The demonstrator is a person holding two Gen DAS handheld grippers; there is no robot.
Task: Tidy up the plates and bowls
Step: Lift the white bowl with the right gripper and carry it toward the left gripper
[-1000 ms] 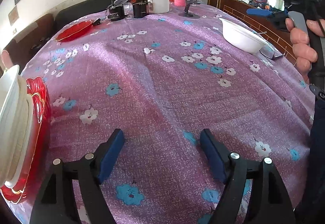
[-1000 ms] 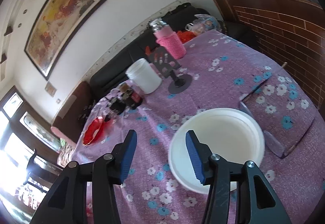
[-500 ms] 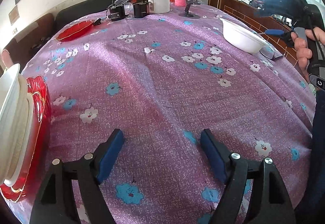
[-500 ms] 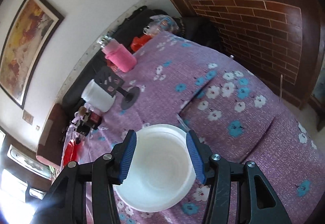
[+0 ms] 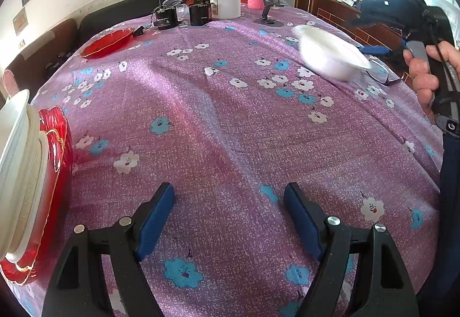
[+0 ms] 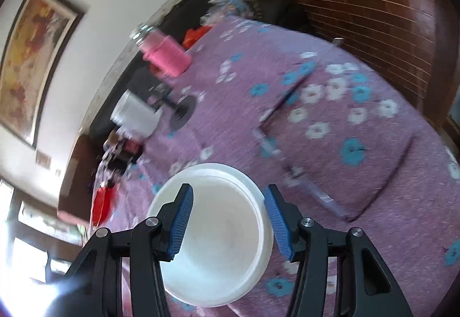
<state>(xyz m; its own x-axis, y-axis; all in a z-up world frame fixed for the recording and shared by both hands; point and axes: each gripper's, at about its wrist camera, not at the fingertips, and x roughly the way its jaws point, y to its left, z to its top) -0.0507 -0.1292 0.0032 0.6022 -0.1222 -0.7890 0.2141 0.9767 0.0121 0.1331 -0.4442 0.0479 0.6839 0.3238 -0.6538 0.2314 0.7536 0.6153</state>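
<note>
The right gripper straddles the white bowl low in the frame's centre, jaws apart, one pad over the bowl's inside, the other just outside its rim; whether either pad touches cannot be told. A good pickup likely means seating one pad inside the wall, one outside, then closing gently, since the thin, smooth bowl looks light and flexible. The left gripper hangs open and empty over the purple flowered cloth. At the left edge, white bowls sit stacked on a glossy red plate; another red plate lies upper left.
</note>
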